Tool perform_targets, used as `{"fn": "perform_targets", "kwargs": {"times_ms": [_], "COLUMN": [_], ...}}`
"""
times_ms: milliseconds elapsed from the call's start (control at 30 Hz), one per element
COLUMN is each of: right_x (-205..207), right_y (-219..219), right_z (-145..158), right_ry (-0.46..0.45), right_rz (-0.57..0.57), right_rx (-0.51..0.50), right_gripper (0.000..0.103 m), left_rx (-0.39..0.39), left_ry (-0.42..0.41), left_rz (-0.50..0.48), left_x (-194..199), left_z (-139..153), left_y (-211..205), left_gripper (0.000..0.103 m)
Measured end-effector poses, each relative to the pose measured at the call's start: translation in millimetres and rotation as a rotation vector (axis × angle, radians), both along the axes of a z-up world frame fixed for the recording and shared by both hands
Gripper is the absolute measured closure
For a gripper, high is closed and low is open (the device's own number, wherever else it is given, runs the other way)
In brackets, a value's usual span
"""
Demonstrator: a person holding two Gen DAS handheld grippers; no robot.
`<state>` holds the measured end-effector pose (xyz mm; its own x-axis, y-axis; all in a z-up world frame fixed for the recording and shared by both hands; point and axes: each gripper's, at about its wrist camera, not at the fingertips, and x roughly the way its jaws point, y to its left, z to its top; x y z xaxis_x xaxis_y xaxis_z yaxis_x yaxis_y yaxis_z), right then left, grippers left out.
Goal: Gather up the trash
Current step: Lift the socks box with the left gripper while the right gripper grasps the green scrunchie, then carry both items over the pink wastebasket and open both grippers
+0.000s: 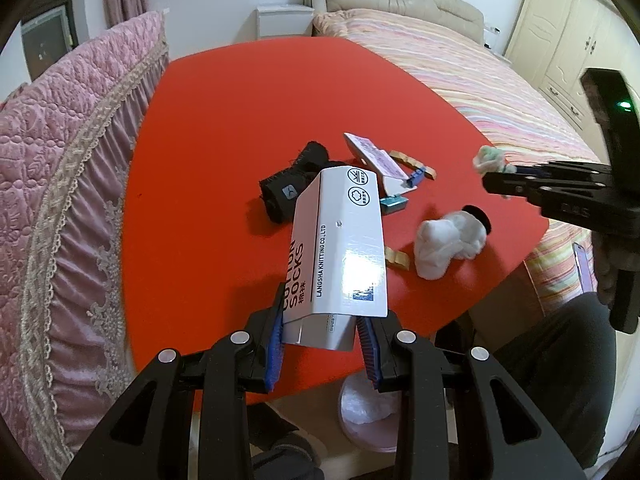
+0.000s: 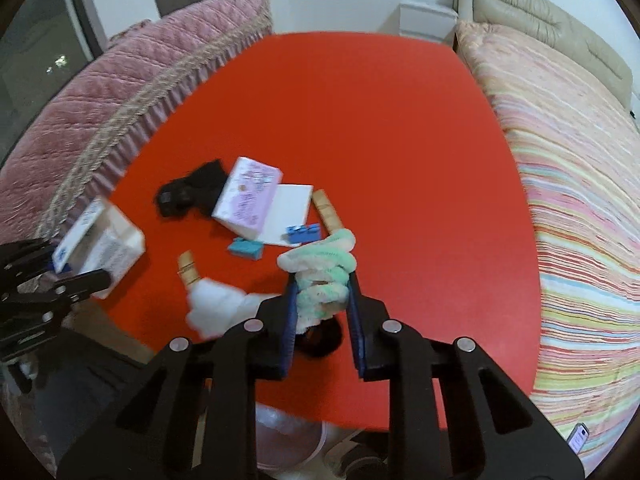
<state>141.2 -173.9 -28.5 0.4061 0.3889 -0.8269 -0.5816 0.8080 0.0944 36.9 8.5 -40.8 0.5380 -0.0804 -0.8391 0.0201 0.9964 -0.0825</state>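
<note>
The left gripper (image 1: pixel 322 334) is clamping a white sock box (image 1: pixel 340 240) at the lower centre of its own view, holding it tilted above the red table (image 1: pixel 224 140). In the right wrist view, the right gripper (image 2: pixel 323 300) is squeezing a green-and-white crumpled wad (image 2: pixel 320 268) between its blue pads, at centre frame. A white crumpled tissue (image 1: pixel 444 240) is lying on the table at right of centre, just beside a wooden block (image 1: pixel 397 260). A pink bin (image 1: pixel 366 412) is showing below the table edge at the bottom
</note>
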Motion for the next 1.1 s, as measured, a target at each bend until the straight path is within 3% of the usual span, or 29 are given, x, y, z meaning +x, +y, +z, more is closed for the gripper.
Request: {"fn": "perform_targets", "kwargs": {"times_ms": [300,600,967,1067,1100], "right_x": [-69.9,-129.7,-158.2,-161.6,-162.2], "right_y": [-25.8,-40.6,-41.3,-40.3,-40.5], "right_z": [18.8,-6.9,-32.0,-33.7,-34.2], "right_ry": [-0.031,0.027,0.091,0.102,0.106], "right_rz": [0.046,0.1,0.139,0.153,0.154], "right_rx": [0.045,0.049,0.045,0.048,0.051], "right_gripper": [0.08,0.08,0.08,0.075,0.061], "left_rx": [-0.013,-0.052,-0.083,-0.099,-0.105], "left_ry": [-0.028,-0.019,0.041,0.051,0.054], "left_rz": [-0.036,-0.082,-0.096,-0.106,-0.112], "left_x": [-37.8,-79.0,-100.5,-103.4,-103.9], "left_z": [8.1,-0.3,-24.9,-27.8,-28.7], "left_y": [-27.8,-59.1,-75.3,-77.5,-78.4], "left_gripper": [0.071,0.071,0.071,0.066,0.062]}}
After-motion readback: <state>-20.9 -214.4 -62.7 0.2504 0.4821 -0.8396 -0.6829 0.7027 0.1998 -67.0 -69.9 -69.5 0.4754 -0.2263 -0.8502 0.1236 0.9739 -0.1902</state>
